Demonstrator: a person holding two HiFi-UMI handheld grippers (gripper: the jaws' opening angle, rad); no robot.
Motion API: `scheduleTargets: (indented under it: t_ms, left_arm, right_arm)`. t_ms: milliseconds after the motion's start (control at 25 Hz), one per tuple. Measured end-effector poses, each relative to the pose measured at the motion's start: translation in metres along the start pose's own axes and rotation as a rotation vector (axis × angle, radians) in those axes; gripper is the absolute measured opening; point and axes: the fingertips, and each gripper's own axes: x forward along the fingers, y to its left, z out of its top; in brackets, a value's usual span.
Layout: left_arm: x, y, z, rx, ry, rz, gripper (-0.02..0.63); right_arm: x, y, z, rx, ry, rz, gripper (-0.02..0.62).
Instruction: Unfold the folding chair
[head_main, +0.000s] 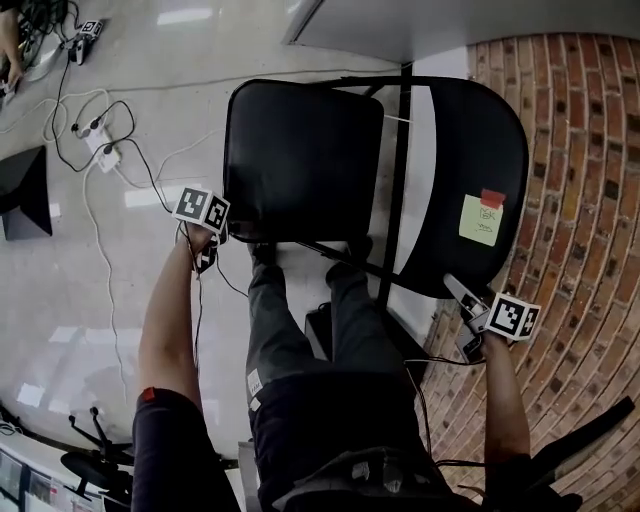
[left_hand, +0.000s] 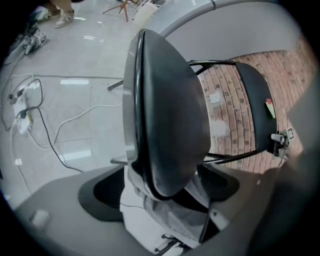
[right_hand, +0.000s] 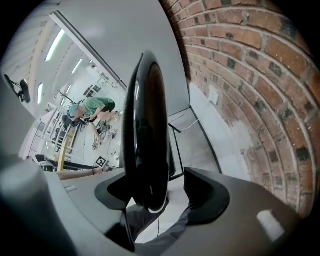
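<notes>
The folding chair (head_main: 450, 170) stands at my feet, its two panels running away from me. My left gripper (left_hand: 162, 185) is clenched on the seat (left_hand: 170, 115) edge. My right gripper (right_hand: 165, 197) straddles the backrest (right_hand: 145, 140) edge, released, so the left looks better placed to swing the seat.

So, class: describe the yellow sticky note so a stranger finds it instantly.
Find the black folding chair beside the brick wall. On its panel nearest the bricks sits the yellow sticky note. It's the only pale square there, beside a red tab.
</notes>
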Motion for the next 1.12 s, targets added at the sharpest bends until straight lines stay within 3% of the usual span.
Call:
scheduleTargets:
  t_ms: [240,600,960,1120]
  left_arm:
    - [-0.041,-0.031,-0.001,0.034,0.019,0.061,0.472]
    - [-0.123,-0.096,0.038,0.165,-0.024,0.092,0.472]
    - [-0.175,-0.153,0.070,0.271,-0.109,0.133,0.466]
    - [-0.189,-0.178,0.078,0.318,-0.185,0.143,0.424]
  right_arm:
    - [-0.044,-0.011,-0.005,-0.032,-0.010,-0.123,0.304]
    - [-0.087,0.001,0.042,-0.061,-0.212,-0.247,0.304]
    - [-0.100,0.039,0.068,-0.083,-0.306,-0.216,0.302]
    - [-0.110,0.046,0.073,-0.061,-0.366,-0.183,0.268]
